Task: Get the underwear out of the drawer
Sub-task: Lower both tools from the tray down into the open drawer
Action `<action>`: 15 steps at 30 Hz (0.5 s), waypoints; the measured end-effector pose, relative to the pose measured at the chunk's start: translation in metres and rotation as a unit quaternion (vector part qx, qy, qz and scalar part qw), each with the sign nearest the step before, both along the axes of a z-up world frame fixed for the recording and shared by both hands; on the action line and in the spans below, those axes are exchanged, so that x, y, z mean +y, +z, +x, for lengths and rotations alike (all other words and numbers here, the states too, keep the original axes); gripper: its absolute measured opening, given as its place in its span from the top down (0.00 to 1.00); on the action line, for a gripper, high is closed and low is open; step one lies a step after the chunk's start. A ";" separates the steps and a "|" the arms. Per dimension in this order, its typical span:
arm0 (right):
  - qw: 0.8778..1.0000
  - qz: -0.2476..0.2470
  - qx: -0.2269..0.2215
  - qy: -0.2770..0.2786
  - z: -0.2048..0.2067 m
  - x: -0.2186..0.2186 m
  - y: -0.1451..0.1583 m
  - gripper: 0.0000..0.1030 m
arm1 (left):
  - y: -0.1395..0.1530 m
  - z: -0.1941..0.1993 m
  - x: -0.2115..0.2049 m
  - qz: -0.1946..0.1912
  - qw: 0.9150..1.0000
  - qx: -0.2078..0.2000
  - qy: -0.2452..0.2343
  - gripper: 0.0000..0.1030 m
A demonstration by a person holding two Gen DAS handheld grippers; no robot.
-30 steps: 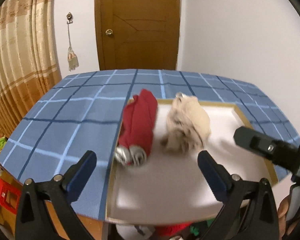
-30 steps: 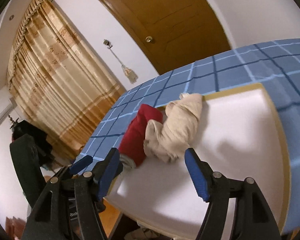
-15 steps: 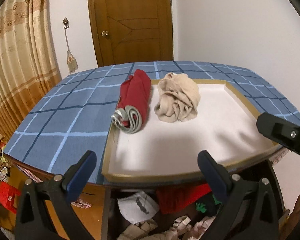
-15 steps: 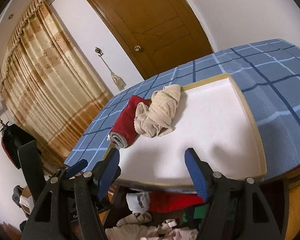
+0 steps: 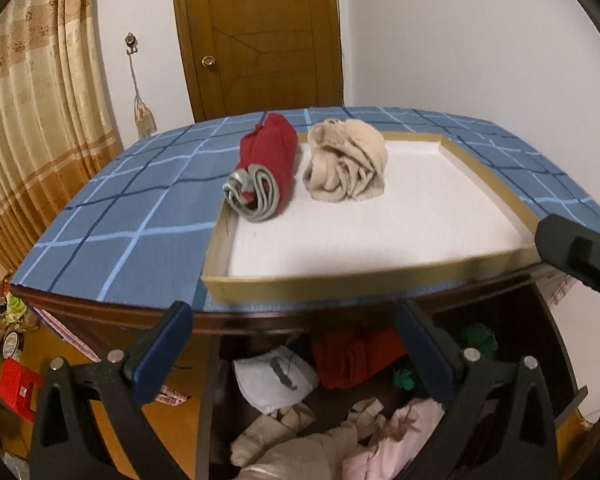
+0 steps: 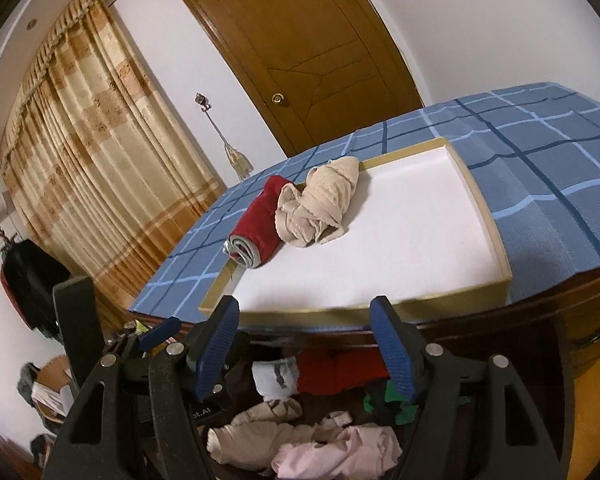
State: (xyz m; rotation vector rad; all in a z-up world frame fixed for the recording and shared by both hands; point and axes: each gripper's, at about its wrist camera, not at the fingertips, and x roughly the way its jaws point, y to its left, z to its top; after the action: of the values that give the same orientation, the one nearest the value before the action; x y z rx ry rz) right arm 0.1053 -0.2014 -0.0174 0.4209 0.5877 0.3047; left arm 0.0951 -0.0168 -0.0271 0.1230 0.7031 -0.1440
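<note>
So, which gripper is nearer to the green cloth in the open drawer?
Right, it seems. The right gripper hangs just above the green cloth, which peeks beside one finger. The left gripper is further left, over the white garment.

The left hand-held gripper (image 5: 294, 346) is seen at the bottom of the frame, its blue-padded jaws spread apart with nothing between them. Below it, an open drawer (image 5: 568, 408) is filled with jumbled garments: a white piece (image 5: 274, 378), a red piece (image 5: 356, 356), a green piece (image 5: 478, 338), beige pieces (image 5: 284, 436) and a pink piece (image 5: 392, 440). Above the drawer, a surface covered by a blue checked cloth (image 5: 112, 240) carries a shallow gold-rimmed tray (image 5: 340, 280) with a white floor. A rolled red underwear (image 5: 262, 170) with a grey waistband is laid over the tray's left rim, and a crumpled beige underwear (image 5: 346, 166) rests just beside it inside the tray. Part of the right hand-held gripper (image 5: 580, 254) is visible at the right edge.
</note>
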 end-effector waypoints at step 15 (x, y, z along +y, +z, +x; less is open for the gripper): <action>0.999 -0.028 0.023 -0.011 -0.036 -0.002 -0.027 0.32 | -0.023 -0.029 0.008 0.013 1.000 0.020 -0.003 0.00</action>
State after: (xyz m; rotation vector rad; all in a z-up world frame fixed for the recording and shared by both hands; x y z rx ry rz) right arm 0.0697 -0.2038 -0.0441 0.3817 0.6354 0.2586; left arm 0.0659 -0.0084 -0.0500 0.1479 0.7451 -0.1435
